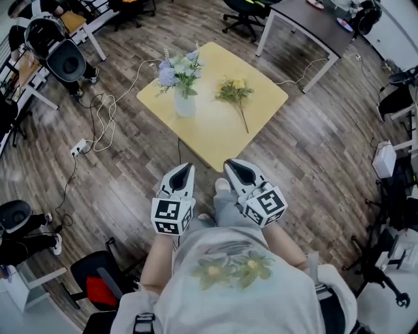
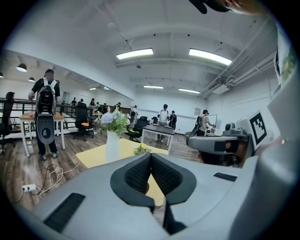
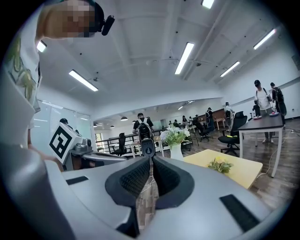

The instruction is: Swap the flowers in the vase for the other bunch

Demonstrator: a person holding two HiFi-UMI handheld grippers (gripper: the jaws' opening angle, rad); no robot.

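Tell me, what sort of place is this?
Probably an open-plan office or lab workspace: a dark desk and a black office chair stand on a wood-look floor, a power strip with cables lies on it, and long ceiling lights run overhead.

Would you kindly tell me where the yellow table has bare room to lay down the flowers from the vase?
The widest bare patch is the table's corner nearest the person, in front of the vase and left of the yellow bunch's stem. A smaller strip runs along the right corner beyond that bunch. It is crowded between vase and bunch.
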